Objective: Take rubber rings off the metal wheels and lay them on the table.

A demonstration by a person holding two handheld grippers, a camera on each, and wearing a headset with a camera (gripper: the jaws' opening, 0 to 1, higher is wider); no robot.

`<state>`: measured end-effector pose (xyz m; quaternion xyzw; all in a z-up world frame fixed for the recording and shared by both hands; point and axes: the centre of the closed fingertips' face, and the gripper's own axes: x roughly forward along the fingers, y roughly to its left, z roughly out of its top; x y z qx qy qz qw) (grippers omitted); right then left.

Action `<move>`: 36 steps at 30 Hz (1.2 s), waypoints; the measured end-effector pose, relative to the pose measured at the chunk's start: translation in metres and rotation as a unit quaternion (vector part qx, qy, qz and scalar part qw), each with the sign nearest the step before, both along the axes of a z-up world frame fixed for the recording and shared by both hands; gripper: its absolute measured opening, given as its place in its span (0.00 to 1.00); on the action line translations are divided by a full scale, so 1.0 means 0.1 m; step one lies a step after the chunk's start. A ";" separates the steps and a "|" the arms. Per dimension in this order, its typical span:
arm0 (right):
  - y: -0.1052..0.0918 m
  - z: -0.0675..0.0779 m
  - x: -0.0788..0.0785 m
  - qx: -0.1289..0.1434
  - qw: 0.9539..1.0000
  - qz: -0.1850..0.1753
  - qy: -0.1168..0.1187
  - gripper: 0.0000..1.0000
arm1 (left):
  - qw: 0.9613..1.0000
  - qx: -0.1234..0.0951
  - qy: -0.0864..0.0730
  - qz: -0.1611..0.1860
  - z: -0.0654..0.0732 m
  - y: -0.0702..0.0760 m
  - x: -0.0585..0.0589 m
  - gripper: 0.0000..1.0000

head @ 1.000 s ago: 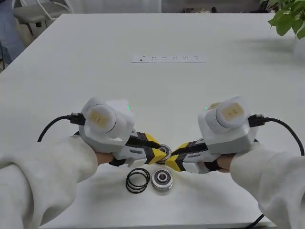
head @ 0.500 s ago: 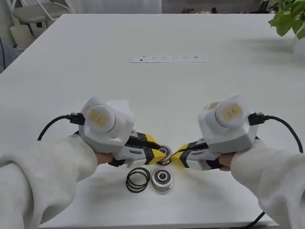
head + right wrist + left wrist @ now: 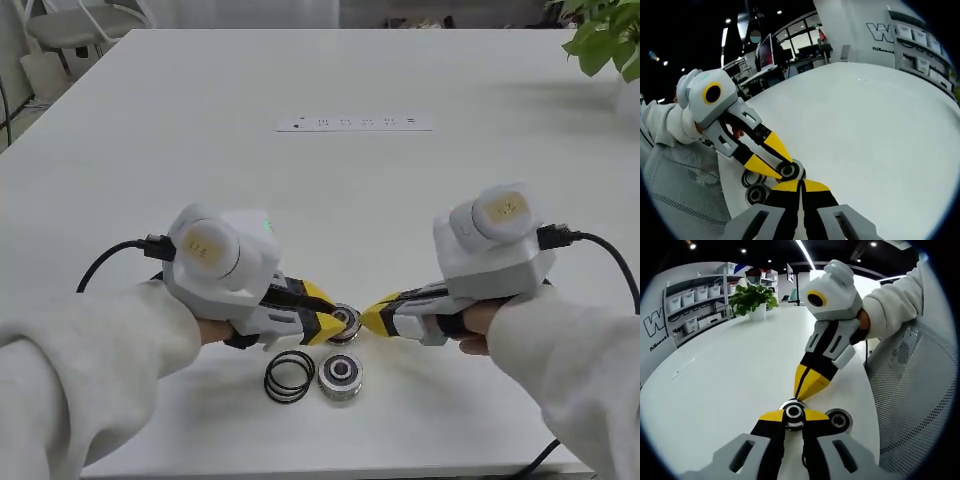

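Observation:
A small metal wheel (image 3: 347,320) is held just above the white table (image 3: 330,200), with my left gripper (image 3: 337,326) shut on it; in the left gripper view the wheel (image 3: 793,410) sits between the yellow jaw tips. My right gripper (image 3: 369,318) is shut, its tip right beside the wheel (image 3: 790,171), and I see nothing between its jaws. A few black rubber rings (image 3: 289,377) lie stacked near the front edge. A second metal wheel (image 3: 340,373) lies flat beside them.
A white power strip (image 3: 354,123) lies mid-table. A green plant (image 3: 605,38) stands at the far right corner, and a chair (image 3: 75,20) at the far left. Cables trail from both grippers. The table's front edge is close behind the rings.
My right gripper has drawn back to the right and risen a little, its tip now just off the wheel. The left gripper, rings and second wheel have stayed put.

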<state>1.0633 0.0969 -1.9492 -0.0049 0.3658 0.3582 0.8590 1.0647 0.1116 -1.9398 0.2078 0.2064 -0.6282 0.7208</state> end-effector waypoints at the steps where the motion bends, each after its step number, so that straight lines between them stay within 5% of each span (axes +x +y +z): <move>1: 0.00 0.00 0.00 0.000 1.000 0.000 0.000 0.00 | 1.000 0.001 -0.001 -0.001 0.00 0.00 0.00 0.07; 36: 0.15 0.13 -0.01 0.012 1.000 0.021 -0.012 0.00 | 1.000 0.002 -0.008 -0.008 0.00 0.00 0.00 0.07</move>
